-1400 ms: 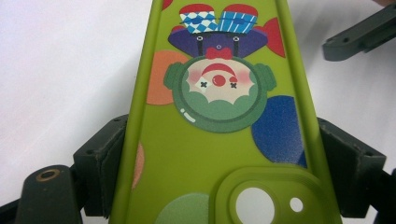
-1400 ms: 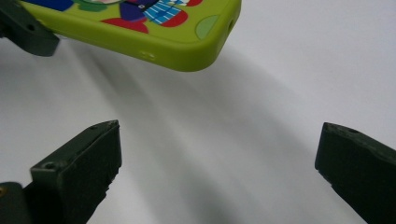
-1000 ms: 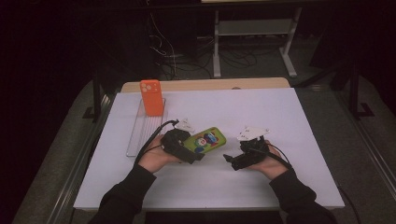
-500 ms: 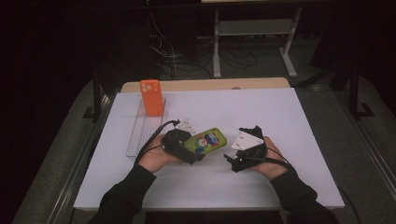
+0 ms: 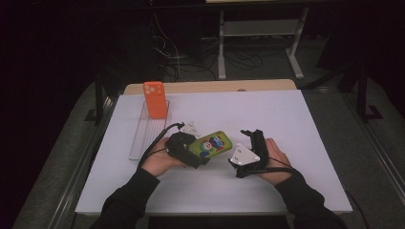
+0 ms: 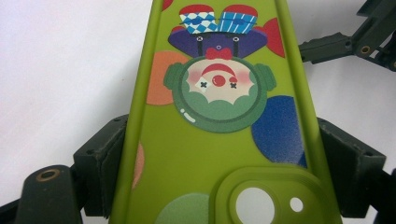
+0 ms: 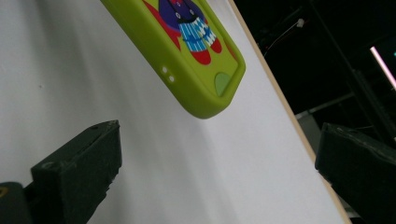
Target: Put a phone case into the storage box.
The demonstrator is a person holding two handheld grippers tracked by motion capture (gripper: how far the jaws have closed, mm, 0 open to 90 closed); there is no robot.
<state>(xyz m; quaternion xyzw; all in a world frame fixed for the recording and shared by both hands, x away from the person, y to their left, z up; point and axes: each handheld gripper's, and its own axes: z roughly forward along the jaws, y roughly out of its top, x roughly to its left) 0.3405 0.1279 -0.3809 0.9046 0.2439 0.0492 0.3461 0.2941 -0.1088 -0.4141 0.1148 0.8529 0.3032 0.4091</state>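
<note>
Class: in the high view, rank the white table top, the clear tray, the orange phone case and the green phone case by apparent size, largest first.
1. white table top
2. clear tray
3. green phone case and orange phone case: they look alike, and the green one is partly covered, so unranked.

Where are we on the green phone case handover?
Done: left gripper is shut on the green phone case, pads on both long edges. In hand: right gripper open beside its free end, apart. Left: take the case. Orange phone stands untouched in the clear tray.

Upright orange phone case [image 5: 155,98] at the far end of a clear ribbed plastic tray [image 5: 144,136]. Both on a white tabletop [image 5: 286,124] (wooden edge behind).
</note>
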